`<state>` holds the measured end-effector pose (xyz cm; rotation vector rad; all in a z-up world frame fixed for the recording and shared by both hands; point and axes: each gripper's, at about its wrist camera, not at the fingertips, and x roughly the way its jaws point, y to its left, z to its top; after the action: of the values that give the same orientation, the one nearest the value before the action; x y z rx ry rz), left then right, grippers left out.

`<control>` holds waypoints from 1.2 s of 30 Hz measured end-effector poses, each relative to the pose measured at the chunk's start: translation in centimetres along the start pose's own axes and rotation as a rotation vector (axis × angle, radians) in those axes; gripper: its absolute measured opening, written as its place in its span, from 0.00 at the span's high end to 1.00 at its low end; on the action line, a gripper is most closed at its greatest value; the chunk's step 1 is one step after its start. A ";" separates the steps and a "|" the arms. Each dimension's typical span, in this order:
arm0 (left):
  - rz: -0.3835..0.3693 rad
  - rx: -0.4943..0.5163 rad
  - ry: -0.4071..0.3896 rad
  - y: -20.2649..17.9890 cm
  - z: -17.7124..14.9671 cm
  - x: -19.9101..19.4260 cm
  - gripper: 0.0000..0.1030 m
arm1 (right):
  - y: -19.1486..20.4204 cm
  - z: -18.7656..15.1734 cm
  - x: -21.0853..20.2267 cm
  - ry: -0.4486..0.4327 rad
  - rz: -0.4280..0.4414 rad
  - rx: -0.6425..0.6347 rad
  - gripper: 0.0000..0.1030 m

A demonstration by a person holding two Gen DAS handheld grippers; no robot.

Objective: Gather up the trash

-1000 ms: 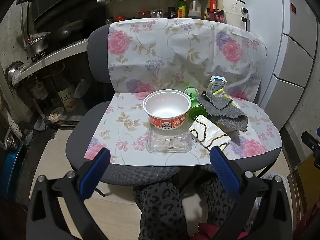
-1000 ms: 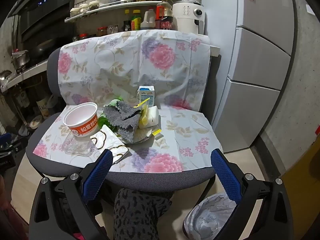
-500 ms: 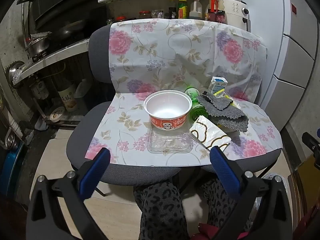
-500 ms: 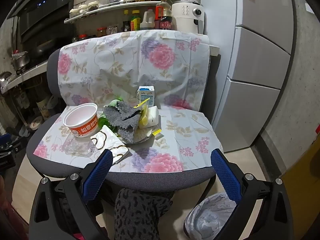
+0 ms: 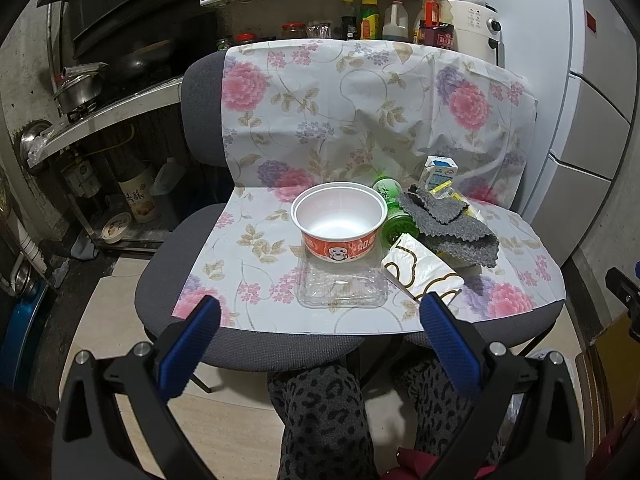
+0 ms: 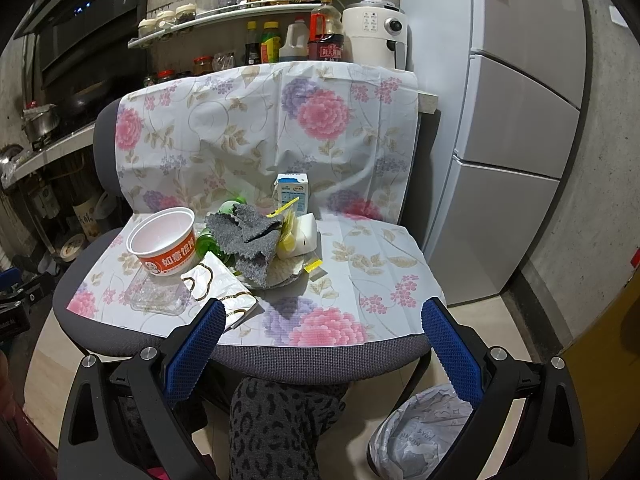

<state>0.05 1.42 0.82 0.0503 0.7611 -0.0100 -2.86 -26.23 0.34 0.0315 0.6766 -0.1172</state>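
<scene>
I'm holding both grippers, left gripper [image 5: 316, 320] and right gripper [image 6: 324, 326], with jaws spread and empty, just short of the chair [image 6: 320, 354]. Trash is sitting mid-seat; the bowl [image 5: 339, 220] risks tipping off its flimsy clear tray [image 5: 342, 290] if nudged.

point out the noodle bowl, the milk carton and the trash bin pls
noodle bowl [image 5: 338, 246], left wrist view, on its orange outer wall.
milk carton [image 6: 292, 192], right wrist view, on its front face.
trash bin [image 6: 416, 440], right wrist view, on its bag liner.
</scene>
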 end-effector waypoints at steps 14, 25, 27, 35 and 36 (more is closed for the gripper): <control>0.006 0.001 -0.008 -0.3 0.1 -0.2 0.06 | -0.1 0.1 -0.2 -0.002 0.000 0.001 0.06; 0.005 0.000 -0.009 -0.3 0.2 -0.3 0.06 | -0.1 0.1 -0.3 -0.003 0.001 0.001 0.06; 0.006 0.001 -0.009 -0.3 0.2 -0.3 0.06 | -0.1 0.1 -0.3 -0.002 0.000 0.002 0.06; 0.004 0.002 -0.009 -0.3 0.2 -0.3 0.06 | -0.2 0.0 -0.3 -0.004 0.001 0.002 0.06; 0.005 0.002 -0.009 -0.3 0.3 -0.3 0.06 | -0.2 0.0 -0.3 -0.003 0.001 0.002 0.06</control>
<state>0.00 1.15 1.21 0.0535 0.7515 -0.0062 -3.10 -26.40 0.55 0.0340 0.6730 -0.1171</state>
